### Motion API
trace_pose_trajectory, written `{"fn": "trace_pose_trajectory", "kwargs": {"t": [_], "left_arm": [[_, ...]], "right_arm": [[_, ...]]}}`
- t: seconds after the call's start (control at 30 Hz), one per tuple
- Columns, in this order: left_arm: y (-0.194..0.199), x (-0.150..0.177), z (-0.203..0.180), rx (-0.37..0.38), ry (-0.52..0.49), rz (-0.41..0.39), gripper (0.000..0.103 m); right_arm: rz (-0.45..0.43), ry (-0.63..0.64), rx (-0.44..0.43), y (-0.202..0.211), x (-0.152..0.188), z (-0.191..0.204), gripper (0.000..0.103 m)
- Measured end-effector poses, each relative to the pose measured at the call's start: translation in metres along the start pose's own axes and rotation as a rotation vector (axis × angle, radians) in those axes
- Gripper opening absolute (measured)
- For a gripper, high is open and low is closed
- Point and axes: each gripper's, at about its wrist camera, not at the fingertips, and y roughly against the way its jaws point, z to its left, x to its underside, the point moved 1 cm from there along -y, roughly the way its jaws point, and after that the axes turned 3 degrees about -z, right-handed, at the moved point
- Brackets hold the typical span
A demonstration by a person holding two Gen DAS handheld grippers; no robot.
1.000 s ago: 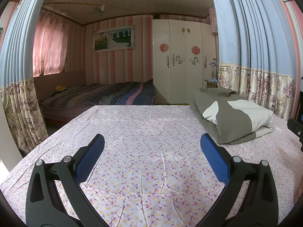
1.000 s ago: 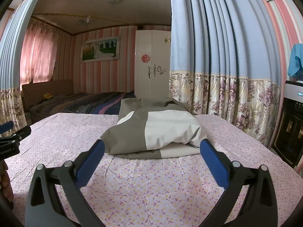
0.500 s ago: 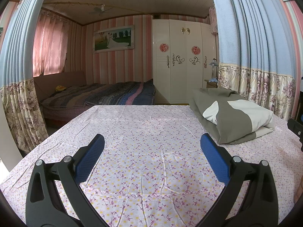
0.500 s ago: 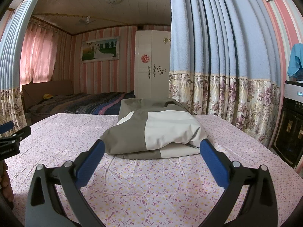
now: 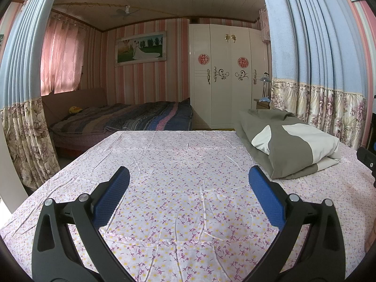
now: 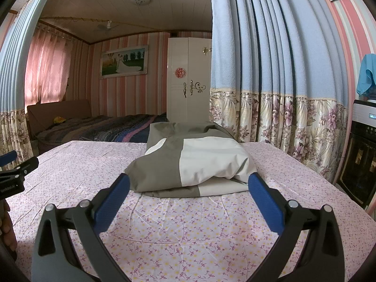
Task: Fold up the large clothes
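Both the left gripper (image 5: 188, 178) and right gripper (image 6: 188, 178) gape wide, holding nothing. The folded garment (image 6: 195, 162) lies near the sheet's (image 5: 188, 199) far right corner. Only the right view shows a cabinet (image 6: 359, 150).

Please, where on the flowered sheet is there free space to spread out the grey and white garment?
The flowered sheet lies bare left of the grey and white garment, out to its left edge and far edge. A bare strip runs between the garment and the right gripper. The far right part is occupied.
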Motion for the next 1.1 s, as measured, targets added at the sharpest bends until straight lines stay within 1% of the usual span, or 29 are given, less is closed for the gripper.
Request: {"fn": "trace_pose_trajectory", "kwargs": {"t": [1.1], "left_arm": [[-0.0005,0.0017,0.0024,-0.002,-0.004,0.002,0.100]], "right_arm": [[0.001,0.000,0.000,-0.0005,0.0004,0.0006,0.101]]}}
